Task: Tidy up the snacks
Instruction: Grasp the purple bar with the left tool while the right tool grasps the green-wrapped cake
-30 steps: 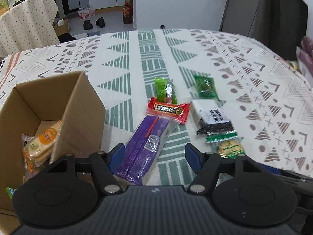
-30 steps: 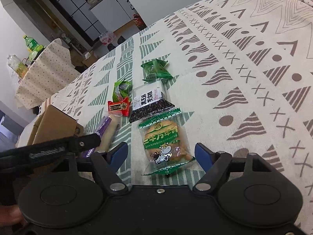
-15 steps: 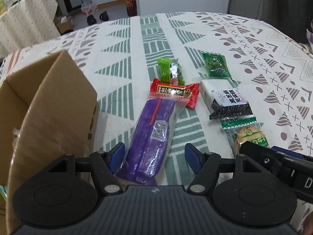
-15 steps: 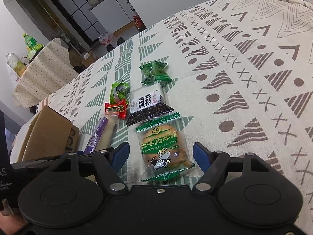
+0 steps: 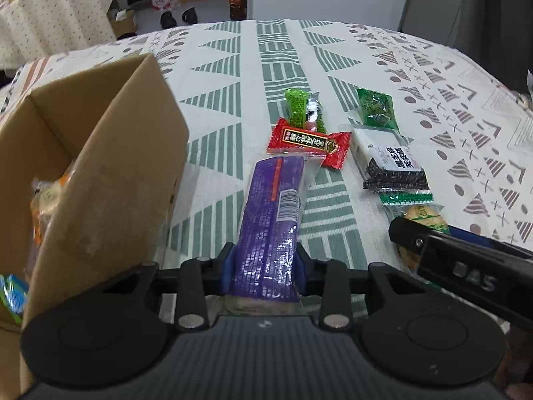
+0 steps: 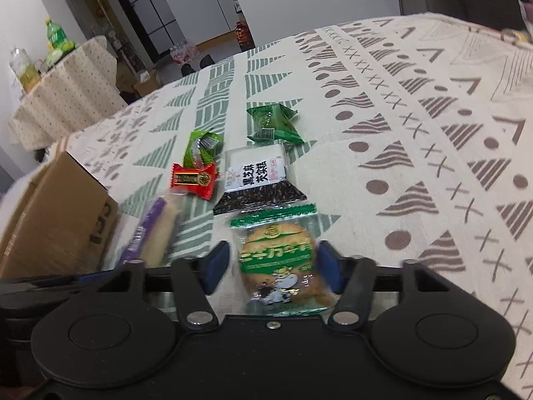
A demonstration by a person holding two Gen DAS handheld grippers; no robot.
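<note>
A long purple snack pack point(image 5: 273, 206) lies on the patterned tablecloth, and my left gripper point(image 5: 265, 258) is shut on its near end. Left of it stands an open cardboard box point(image 5: 110, 153) with several snacks inside. In the right wrist view, a green-topped cookie packet point(image 6: 278, 283) sits between the blue pads of my right gripper point(image 6: 273, 261), which press in on both of its sides; this part is motion-blurred. Farther off lie a black sesame cake packet point(image 6: 256, 173), a red candy point(image 6: 193, 180) and two green packets point(image 6: 271, 123).
The tablecloth point(image 6: 416, 126) stretches far to the right with nothing on it. One arm of the right gripper point(image 5: 459, 260) crosses the lower right of the left wrist view. A second covered table with bottles point(image 6: 56, 76) stands beyond the table's left edge.
My left gripper moved forward and shut on the purple pack. My right gripper moved forward over the cookie packet and its fingers came together on it.
</note>
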